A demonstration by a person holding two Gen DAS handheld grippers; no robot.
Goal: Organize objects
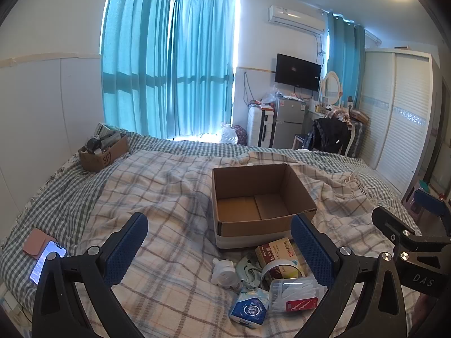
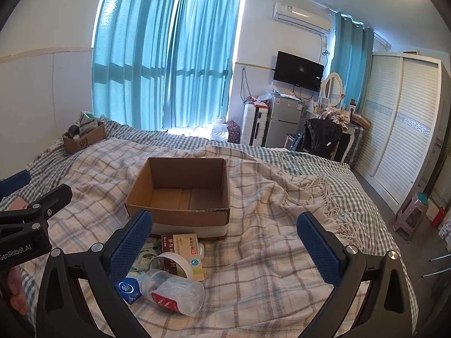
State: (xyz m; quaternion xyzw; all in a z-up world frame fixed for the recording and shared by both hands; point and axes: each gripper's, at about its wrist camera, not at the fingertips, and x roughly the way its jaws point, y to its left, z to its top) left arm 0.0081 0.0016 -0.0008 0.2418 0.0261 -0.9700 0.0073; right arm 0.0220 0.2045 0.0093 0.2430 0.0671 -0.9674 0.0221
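An empty cardboard box sits on the plaid blanket. Just before its near wall are heaped a medicine carton, tape roll and clear plastic container. All are judged light; the container, slippery and crushable, is best taken across its body. The left gripper and right gripper are held wide apart, empty.

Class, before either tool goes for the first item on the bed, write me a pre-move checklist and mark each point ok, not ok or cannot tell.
1. Cardboard box open and with nothing inside: ok.
2. Left tool open, holding nothing: ok.
3. Right tool open, holding nothing: ok.
4. Items lying apart for a clean single grasp: not ok; the tape roll rests on the medicine box, against the clear tub.
5. Phone outside the pile: ok.
6. Blanket flat under the pile: cannot tell.
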